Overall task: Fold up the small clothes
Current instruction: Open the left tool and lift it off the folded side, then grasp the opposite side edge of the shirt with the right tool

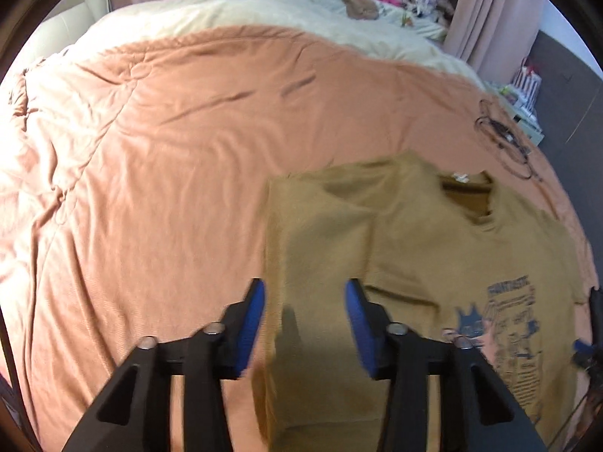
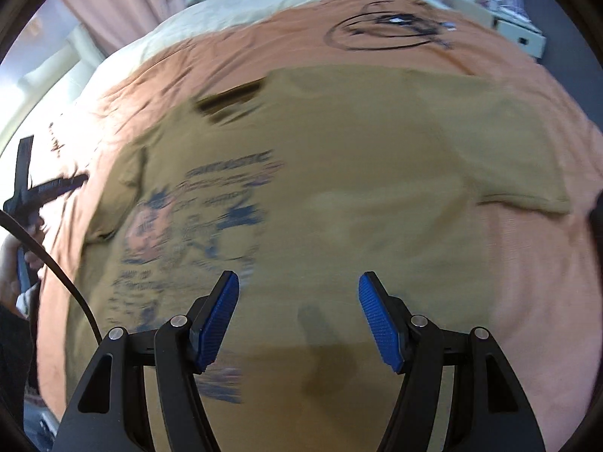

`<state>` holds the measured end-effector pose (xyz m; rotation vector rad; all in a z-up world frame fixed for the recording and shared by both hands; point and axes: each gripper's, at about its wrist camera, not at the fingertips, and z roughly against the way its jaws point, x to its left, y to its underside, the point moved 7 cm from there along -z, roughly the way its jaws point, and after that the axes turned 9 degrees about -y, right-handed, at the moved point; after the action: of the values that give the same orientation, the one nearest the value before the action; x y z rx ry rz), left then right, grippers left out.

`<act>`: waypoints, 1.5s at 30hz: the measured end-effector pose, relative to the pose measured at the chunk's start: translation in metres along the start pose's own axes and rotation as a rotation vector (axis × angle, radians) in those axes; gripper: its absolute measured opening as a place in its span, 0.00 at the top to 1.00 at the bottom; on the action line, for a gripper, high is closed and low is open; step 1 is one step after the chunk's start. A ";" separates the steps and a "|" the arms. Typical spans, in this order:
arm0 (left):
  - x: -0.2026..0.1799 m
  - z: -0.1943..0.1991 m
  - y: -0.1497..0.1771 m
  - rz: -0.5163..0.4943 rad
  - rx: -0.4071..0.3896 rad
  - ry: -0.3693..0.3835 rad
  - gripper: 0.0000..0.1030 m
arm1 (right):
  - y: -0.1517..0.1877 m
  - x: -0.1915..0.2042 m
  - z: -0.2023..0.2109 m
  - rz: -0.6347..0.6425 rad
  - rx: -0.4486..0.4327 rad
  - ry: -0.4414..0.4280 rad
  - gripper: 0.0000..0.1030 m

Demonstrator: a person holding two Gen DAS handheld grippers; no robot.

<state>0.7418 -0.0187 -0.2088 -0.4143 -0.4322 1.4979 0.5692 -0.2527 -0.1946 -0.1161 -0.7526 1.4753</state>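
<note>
A small mustard-brown T-shirt (image 1: 433,248) with a dark blue print lies face up on the orange duvet (image 1: 169,150). Its left side and sleeve are folded over the body. My left gripper (image 1: 305,301) is open and empty, hovering over the folded left edge. In the right wrist view the T-shirt (image 2: 358,169) fills the middle, its right sleeve spread flat toward the right. My right gripper (image 2: 297,301) is open and empty above the shirt's lower middle. The left gripper also shows at the left edge of the right wrist view (image 2: 34,192).
A coiled black cable (image 2: 392,30) lies on the duvet beyond the shirt's collar. A cream blanket (image 1: 264,7), plush toys and a pile of clothes sit at the far end of the bed. Curtains and a white box (image 2: 516,34) stand beside the bed.
</note>
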 end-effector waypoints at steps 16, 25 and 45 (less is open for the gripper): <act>-0.107 -0.054 -0.007 -0.148 0.025 0.021 0.69 | -0.033 -0.154 0.077 -0.236 -0.178 0.268 0.37; -0.128 -0.026 0.002 -0.190 0.000 0.052 0.69 | -0.053 -0.208 0.048 -0.416 -0.190 0.152 0.46; -0.041 0.005 0.046 -0.057 0.024 0.087 0.56 | -0.122 -0.129 0.034 -0.177 -0.189 0.207 0.98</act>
<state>0.6991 -0.0586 -0.2294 -0.4430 -0.3536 1.4233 0.6659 -0.4003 -0.1564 -0.3328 -0.7128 1.2018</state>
